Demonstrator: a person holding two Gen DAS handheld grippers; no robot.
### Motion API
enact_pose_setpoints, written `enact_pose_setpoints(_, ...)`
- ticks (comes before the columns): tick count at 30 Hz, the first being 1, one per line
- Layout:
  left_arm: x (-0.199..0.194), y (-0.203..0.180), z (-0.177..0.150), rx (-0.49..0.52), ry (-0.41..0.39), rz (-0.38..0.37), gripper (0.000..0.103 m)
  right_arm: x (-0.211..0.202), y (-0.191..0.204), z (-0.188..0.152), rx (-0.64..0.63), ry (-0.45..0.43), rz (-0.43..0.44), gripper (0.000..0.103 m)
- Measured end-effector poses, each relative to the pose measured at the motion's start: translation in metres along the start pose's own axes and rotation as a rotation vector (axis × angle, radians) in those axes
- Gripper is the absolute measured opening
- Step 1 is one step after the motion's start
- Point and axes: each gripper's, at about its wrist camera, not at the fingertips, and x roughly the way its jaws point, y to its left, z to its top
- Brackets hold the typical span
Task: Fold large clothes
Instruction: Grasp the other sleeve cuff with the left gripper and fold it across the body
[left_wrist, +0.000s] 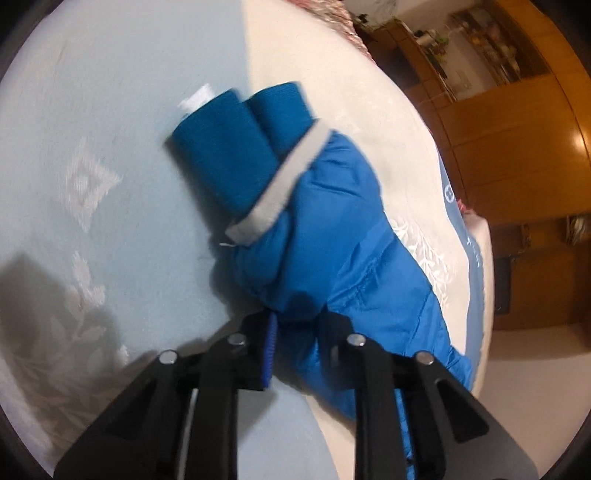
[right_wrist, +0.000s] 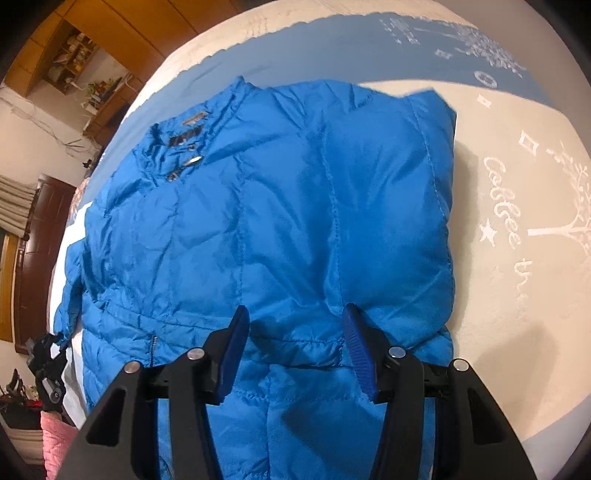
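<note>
On the bed (right_wrist: 517, 295), over a cream and pale-blue printed cover: one blue puffer jacket (right_wrist: 258, 206), spread flat, collar end far from the right wrist camera, hem end nearest it.

Left gripper (left_wrist: 295, 325): clenched on the jacket's sleeve (left_wrist: 332, 240); a bunch of blue fabric is pinched between its pads. Beyond the fingers the sleeve runs up and away across the cover, ending in a grey band and a darker blue knit cuff (left_wrist: 236, 147) that lies on the pale-blue part. Picture blurred.

Right gripper (right_wrist: 295, 332): jaws apart, standing over the lower body of the jacket near a crosswise seam. Fabric shows in the gap between the two blue ribbed pads; whether the tips press into it cannot be told, and nothing is pinched between them.

Far left in the right wrist view, at the bed's edge: the left gripper, small, with blue fabric at its tip.
</note>
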Motion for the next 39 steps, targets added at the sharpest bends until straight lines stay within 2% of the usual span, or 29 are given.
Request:
enact_pose_setpoints(5, -0.009, -0.020, -0.008, 0.072, -0.038, 0.021, 0.009, 0.010, 0.001, 0.000, 0.004, -0.001, -0.025, 0.053)
enact_pose_setpoints(9, -0.040, -0.056, -0.021, 0.180, -0.116, -0.020, 0.007, 0.000, -0.004, 0.002, 0.037, -0.004, 0.016, 0.053)
enact_pose_setpoints(14, -0.091, -0.124, -0.061, 0.418, -0.208, -0.102, 0.005, -0.035, -0.001, -0.005, 0.018, -0.071, 0.059, 0.053)
enact_pose_setpoints(18, -0.109, -0.195, -0.125, 0.668, -0.215, -0.170, 0.005, -0.056, 0.000, -0.013, 0.008, -0.098, 0.072, 0.053)
enact_pose_setpoints(23, -0.097, -0.261, -0.217, 0.919, -0.132, -0.251, 0.005, -0.069, -0.003, -0.026, 0.012, -0.111, 0.091, 0.053)
enact_pose_setpoints(27, -0.073, -0.295, -0.289, 1.092, -0.067, -0.284, 0.005, -0.074, -0.006, -0.036, 0.008, -0.118, 0.085, 0.054)
enact_pose_setpoints(31, -0.041, -0.312, -0.349, 1.192, 0.035, -0.311, 0.005, -0.075, -0.010, -0.042, 0.017, -0.115, 0.086, 0.054)
enact_pose_setpoints(35, -0.011, -0.316, -0.388, 1.234, 0.116, -0.320, 0.004, -0.073, -0.015, -0.046, 0.023, -0.111, 0.079, 0.054)
enact_pose_setpoints(37, 0.010, -0.317, -0.404, 1.246, 0.159, -0.301, 0.004, -0.071, -0.018, -0.047, 0.029, -0.109, 0.078, 0.054)
enact_pose_setpoints(39, 0.016, -0.308, -0.426, 1.260, 0.197, -0.278, 0.004, -0.069, -0.019, -0.047, 0.035, -0.105, 0.077, 0.054)
